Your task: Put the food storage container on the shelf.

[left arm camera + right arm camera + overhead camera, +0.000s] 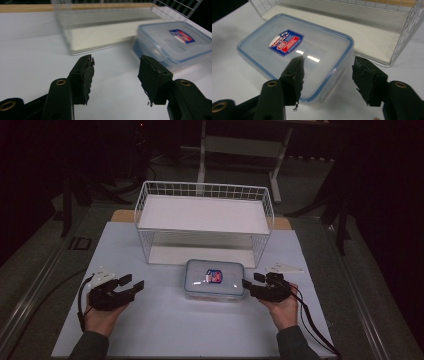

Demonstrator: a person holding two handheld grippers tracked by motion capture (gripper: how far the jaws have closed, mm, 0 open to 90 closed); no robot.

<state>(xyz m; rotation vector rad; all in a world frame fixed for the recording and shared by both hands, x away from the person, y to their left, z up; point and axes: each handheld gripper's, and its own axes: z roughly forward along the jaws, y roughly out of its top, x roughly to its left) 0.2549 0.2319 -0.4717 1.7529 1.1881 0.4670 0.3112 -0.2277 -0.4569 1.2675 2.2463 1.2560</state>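
A clear plastic food box (214, 278) with a blue-rimmed lid and a red and blue label lies shut on the white table, just in front of the wire rack. My right gripper (251, 282) stands open at the box's right end; in the right gripper view the box (294, 52) lies close under its jaws, the left jaw over the lid corner. My left gripper (132, 282) is open well to the left of the box, nothing between its fingers. From the left gripper view the box (175, 41) sits ahead to the right.
A white wire rack (204, 222) with a white upper shelf and a lower board stands behind the box. A small white flat piece (284, 268) lies on the table (165, 330) beyond the right hand. Dark floor and table legs surround the white surface.
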